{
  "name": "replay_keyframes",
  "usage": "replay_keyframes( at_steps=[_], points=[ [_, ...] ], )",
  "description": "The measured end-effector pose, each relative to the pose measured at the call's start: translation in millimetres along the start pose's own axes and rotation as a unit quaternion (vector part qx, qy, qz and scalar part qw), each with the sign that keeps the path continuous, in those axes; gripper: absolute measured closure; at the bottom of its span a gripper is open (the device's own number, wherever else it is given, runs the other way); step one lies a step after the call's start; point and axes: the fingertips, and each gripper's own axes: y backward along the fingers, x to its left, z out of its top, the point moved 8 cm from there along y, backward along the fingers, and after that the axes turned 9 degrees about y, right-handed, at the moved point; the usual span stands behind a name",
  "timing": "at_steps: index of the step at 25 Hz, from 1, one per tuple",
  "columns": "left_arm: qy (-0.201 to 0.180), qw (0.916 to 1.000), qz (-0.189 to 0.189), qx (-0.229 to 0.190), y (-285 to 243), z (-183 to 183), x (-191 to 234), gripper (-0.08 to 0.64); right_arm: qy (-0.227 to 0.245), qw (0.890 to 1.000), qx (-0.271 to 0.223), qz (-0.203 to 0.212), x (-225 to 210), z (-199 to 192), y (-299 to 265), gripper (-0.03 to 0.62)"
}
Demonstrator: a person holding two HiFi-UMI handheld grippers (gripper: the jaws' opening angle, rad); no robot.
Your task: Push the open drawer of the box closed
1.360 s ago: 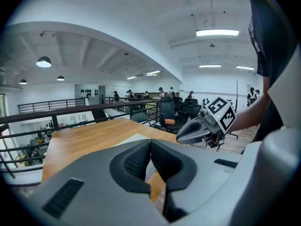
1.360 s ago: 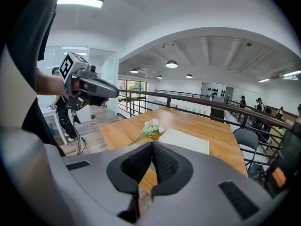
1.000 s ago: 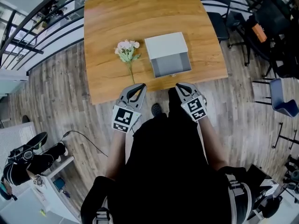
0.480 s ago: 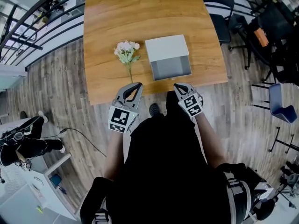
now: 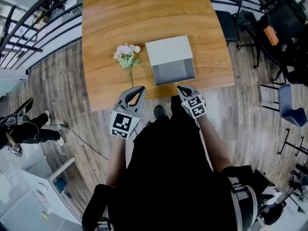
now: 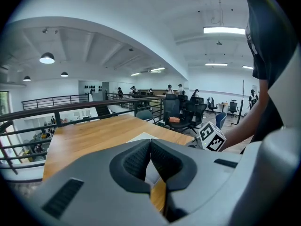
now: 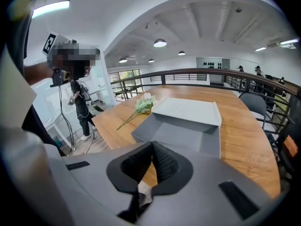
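Okay, quick status. The white box sits flat on the wooden table, a bit right of centre. Its grey drawer is open, pulled out toward the operator, with the front panel close to the near table edge. The right gripper view looks straight into it: plain grey walls and bottom.

Right gripper: jaws fully together, tips meeting, nothing between them. It hangs at the near table edge, just in front of the drawer front, angled down and aimed at it. No contact that I can see; a strip of tabletop shows between the tips and the drawer.

Left gripper: also closed, pads touching at the tips, holding nothing. It's at the near table edge, left of the drawer and apart from it. It sits just short of the stem end of a flower sprig, which lies on the table beside the box's left side without touching it.

Each gripper's marker cube faces up toward the head camera. Office chairs stand off the table's right side, and a black railing runs along the left.
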Motion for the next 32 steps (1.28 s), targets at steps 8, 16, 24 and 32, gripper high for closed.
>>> replay_keyframes(
  at_steps=[8, 16, 24, 32],
  points=[
    [-0.007, 0.9999, -0.008, 0.013, -23.6, 8.1, 1.5, 0.537, 0.002, 0.999, 0.039, 0.017, -14.5, -22.4, -28.8, 0.575],
    [-0.003, 0.9997, -0.003, 0.024, -30.4, 10.0, 5.0, 0.537, -0.061, 0.995, 0.076, 0.022, -27.3, -47.7, -55.1, 0.509],
    [-0.001, 0.9996, 0.002, 0.029, -32.6, 8.3, 11.2, 0.537, -0.096, 0.992, 0.082, 0.032, -31.6, -57.3, -71.9, 0.468],
    [-0.002, 0.9994, -0.002, 0.034, -32.2, 7.1, 13.6, 0.537, -0.115, 0.989, 0.083, 0.036, -32.1, -59.1, -81.7, 0.469]
  ],
)
